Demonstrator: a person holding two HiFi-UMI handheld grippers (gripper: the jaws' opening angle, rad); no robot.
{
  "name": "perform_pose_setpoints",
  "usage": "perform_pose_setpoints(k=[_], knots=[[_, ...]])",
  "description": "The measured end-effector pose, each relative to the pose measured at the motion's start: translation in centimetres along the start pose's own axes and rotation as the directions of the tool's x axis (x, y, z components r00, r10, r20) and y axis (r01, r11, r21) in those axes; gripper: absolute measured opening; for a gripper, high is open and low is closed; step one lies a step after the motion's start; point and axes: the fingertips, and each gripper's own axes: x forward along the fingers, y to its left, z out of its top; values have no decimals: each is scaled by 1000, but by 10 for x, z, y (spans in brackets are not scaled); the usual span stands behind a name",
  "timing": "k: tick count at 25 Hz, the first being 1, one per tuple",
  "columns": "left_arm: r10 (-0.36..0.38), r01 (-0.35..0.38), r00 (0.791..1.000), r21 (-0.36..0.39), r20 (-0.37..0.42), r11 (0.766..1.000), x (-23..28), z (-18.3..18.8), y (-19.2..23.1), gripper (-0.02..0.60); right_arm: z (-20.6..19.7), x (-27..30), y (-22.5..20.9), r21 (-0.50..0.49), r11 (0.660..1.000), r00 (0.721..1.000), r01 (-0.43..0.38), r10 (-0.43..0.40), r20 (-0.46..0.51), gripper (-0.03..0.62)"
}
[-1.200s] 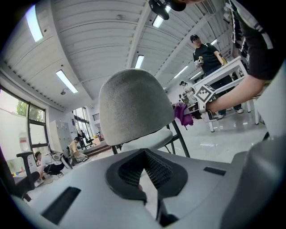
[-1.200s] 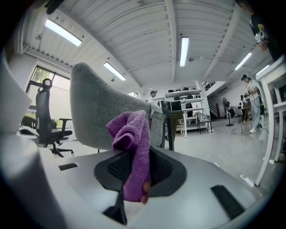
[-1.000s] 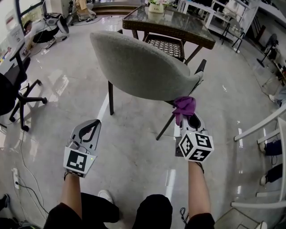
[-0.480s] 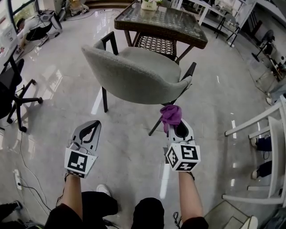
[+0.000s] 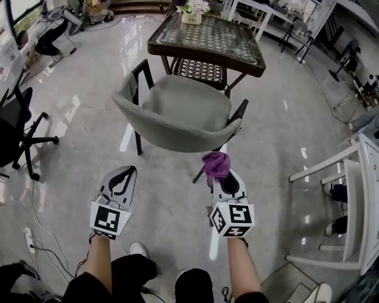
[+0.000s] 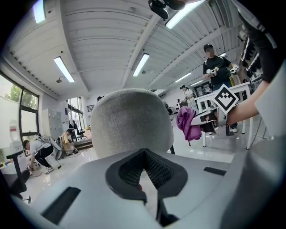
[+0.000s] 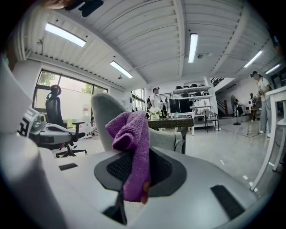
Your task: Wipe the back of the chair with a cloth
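Two tongs are hanging low in front of me, one in each hand, over a glossy pale floor (image 5: 284, 130). My right tongs (image 5: 220, 176) are pinching a purple cloth (image 5: 215, 164). In the right gripper view the cloth (image 7: 132, 134) is bunching up above the pressed-together pads of the tongs (image 7: 134, 179), and one fold is trailing down between them.

My left tongs (image 5: 125, 171) are pressed together with nothing in them. The left gripper view is showing their pads (image 6: 144, 176) meeting along a thin seam.

Ahead of both tongs a grey upholstered chair (image 5: 177, 118) is standing on dark legs with its curved back towards me. The cloth is sitting just beside the right end of that back, below its rim. In the left gripper view the rounded chair back (image 6: 132, 123) is filling the middle, and the cloth (image 6: 187, 125) is showing to its right with a narrow gap between them, so the two are not touching. My left tongs are pointing at the left part of the back, apart from it.

Beyond the chair a dark woven surface (image 5: 207, 38) is carrying a small pot of flowers (image 5: 192, 10) near its far edge. A black office chair (image 5: 15, 130) is standing well off to my left. My own legs are showing at the bottom of the head view.
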Motion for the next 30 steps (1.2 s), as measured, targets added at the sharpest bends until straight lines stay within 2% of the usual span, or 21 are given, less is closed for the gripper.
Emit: perform_pose_setpoints(k=[3, 7, 14, 23, 30], knots=[[0, 0, 1000, 1, 12, 1000, -5, 27, 9, 9, 25, -5, 9, 2, 1000, 1000, -5, 5, 1, 94], [21, -20, 1000, -33, 20, 999, -12, 63, 25, 9, 55, -9, 15, 30, 1000, 1000, -7, 7, -8, 94], [30, -29, 999, -28, 34, 999, -24, 131, 38, 9, 110, -28, 23, 26, 1000, 1000, -1, 1, -9, 94], [40, -39, 998, -18, 52, 999, -48, 217, 55, 9, 186, -53, 37, 67, 998, 1000, -14, 15, -20, 94], [56, -49, 994, -75, 91, 996, -72, 284, 64, 9, 243, -85, 38, 54, 999, 1000, 10, -9, -12, 94]])
